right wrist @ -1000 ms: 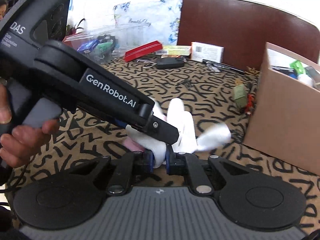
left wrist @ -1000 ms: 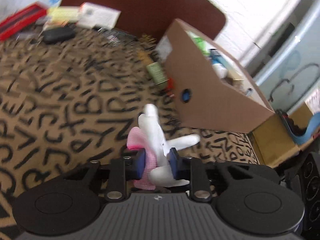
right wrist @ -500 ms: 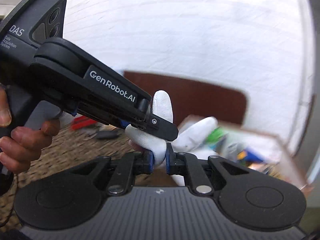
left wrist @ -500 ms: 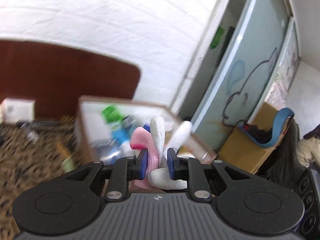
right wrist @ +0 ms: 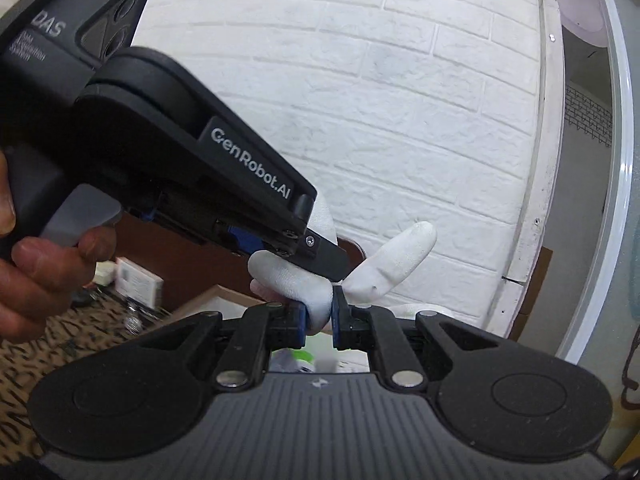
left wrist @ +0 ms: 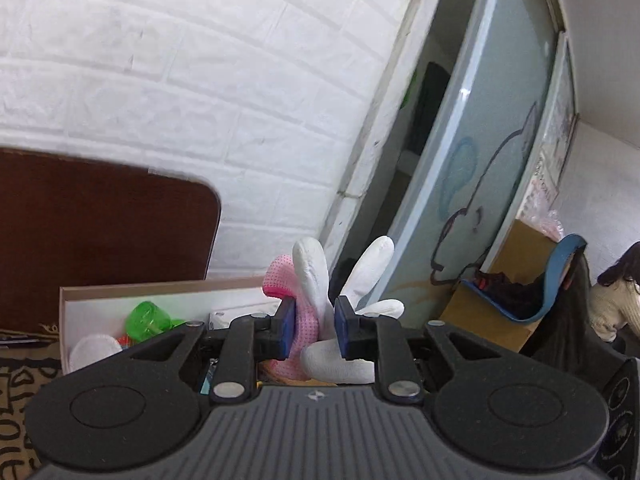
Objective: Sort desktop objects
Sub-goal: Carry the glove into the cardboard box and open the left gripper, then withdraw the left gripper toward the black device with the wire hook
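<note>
A white work glove (left wrist: pixel 312 276) with a pink cuff (left wrist: pixel 280 280) is held in the air between both grippers. My left gripper (left wrist: pixel 315 328) is shut on the glove, above the open cardboard box (left wrist: pixel 160 292). My right gripper (right wrist: pixel 319 320) is shut on the same glove (right wrist: pixel 292 280); one white finger (right wrist: pixel 396 256) sticks up to the right. The left gripper (right wrist: pixel 200 168) crosses the right wrist view from upper left, its tip on the glove. The box (right wrist: pixel 208 300) lies just below.
The box holds a green plastic piece (left wrist: pixel 146 318), a white round pad (left wrist: pixel 94 352) and other small items. A brown headboard (left wrist: pixel 100 224) and white brick wall (left wrist: pixel 200 80) stand behind. The letter-patterned cloth (right wrist: pixel 80 328) lies lower left, with a white packet (right wrist: pixel 138 280).
Both grippers lifted the glove off the patterned cloth and carried it right and up, over the cardboard box. Both views tilted up towards the wall.
</note>
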`<state>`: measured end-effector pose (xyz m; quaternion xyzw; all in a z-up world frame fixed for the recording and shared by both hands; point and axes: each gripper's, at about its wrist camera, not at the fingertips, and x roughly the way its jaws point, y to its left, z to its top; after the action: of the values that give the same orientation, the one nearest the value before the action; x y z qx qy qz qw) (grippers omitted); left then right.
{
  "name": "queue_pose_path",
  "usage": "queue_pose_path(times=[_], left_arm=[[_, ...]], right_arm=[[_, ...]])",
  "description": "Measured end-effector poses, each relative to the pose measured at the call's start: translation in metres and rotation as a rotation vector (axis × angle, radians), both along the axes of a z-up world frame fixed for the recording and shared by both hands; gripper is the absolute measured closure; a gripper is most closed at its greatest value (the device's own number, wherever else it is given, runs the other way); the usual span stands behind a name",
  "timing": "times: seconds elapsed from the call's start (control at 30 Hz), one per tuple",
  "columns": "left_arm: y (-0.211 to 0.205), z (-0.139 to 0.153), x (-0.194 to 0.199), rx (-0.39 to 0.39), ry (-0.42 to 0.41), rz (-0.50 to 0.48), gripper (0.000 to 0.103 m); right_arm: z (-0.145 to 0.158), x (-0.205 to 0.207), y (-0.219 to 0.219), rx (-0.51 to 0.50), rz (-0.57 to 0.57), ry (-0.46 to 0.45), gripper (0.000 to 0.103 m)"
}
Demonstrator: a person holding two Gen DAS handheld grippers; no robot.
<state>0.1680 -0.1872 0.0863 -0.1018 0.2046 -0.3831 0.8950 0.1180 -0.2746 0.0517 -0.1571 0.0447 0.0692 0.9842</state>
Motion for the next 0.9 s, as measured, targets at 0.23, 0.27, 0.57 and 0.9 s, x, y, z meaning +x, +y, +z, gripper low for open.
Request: queue_pose_path(times=[0.23, 0.27, 0.57, 0.9], left_arm=[[0.001, -0.045, 0.022, 0.046, 0.094, 0.041, 0.013], [0.003, -0.046, 0.019, 0.050, 0.077, 0.038, 0.011], [0.009, -0.039, 0.001, 0.117, 0.033, 0.094, 0.005], [0.017, -0.030, -0.030, 0.182, -0.011, 0.156, 0.005]], right_arm=[[-0.052, 0.043, 0.003, -0.065, -0.099, 0.320, 0.050], [-0.054, 0.039, 0.004, -0.060, -0.105, 0.290, 0.043], [-0.051, 0.019, -0.002, 0.032, -0.153, 0.253, 0.016], [-0.018, -0.009, -0.007, 0.098, -0.263, 0.164, 0.011]])
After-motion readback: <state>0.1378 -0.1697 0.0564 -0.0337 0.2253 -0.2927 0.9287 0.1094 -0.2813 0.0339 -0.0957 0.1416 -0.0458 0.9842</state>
